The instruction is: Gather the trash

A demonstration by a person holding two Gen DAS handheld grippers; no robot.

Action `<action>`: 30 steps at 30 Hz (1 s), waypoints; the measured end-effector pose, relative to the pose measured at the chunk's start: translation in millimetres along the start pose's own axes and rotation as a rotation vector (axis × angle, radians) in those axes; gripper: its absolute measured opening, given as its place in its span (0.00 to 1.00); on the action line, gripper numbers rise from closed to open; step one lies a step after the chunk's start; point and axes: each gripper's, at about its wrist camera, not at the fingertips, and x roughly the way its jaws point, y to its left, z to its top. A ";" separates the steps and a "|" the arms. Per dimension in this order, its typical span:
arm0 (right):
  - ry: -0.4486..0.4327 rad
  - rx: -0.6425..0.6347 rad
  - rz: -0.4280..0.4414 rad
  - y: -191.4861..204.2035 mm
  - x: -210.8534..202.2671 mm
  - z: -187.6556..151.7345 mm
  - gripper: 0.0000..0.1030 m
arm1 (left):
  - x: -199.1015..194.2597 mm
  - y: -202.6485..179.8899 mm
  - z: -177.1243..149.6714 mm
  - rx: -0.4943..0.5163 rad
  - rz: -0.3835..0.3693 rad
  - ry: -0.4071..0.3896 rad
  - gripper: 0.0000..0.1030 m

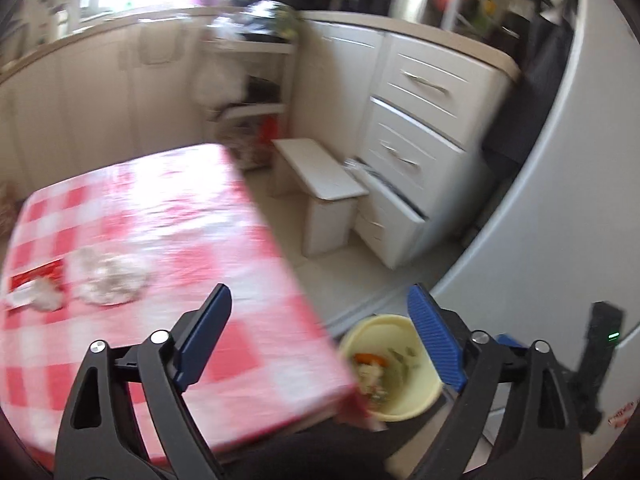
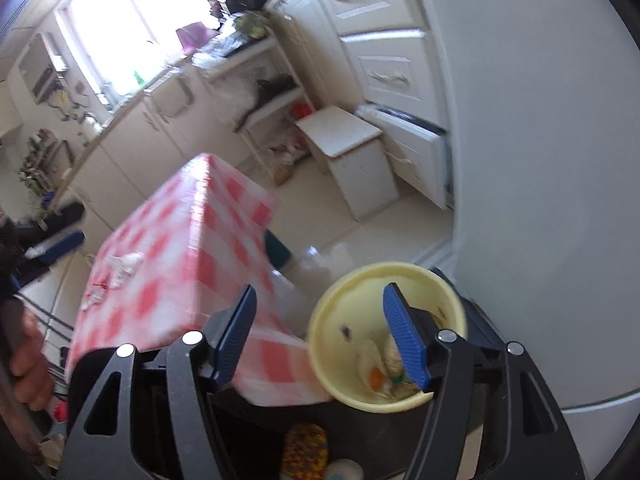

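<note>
both tongs, left (image 1: 320, 336) and right (image 2: 318, 338), gape empty; bucket (image 2: 352, 304) contents blurred, partly hidden.

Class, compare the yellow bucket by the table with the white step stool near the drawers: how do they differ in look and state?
The yellow bucket is round and open-topped; the white step stool is boxy with a flat top. The bucket holds scraps of trash; the stool's top looks bare. The bucket sits close beside the checked table; the stool stands by the drawers. Both appear to rest at floor level.
</note>
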 end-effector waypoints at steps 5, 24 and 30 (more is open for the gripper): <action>0.001 -0.072 0.198 86.3 10.0 9.7 0.73 | -9.3 132.3 -22.2 -0.146 0.217 0.059 0.86; 0.129 -0.207 0.332 222.5 69.6 -5.1 0.76 | 78.3 304.4 -21.7 -0.151 0.411 0.226 0.93; 0.136 -0.217 0.320 226.2 70.7 -5.8 0.76 | 85.5 298.0 -15.9 -0.137 0.405 0.213 0.93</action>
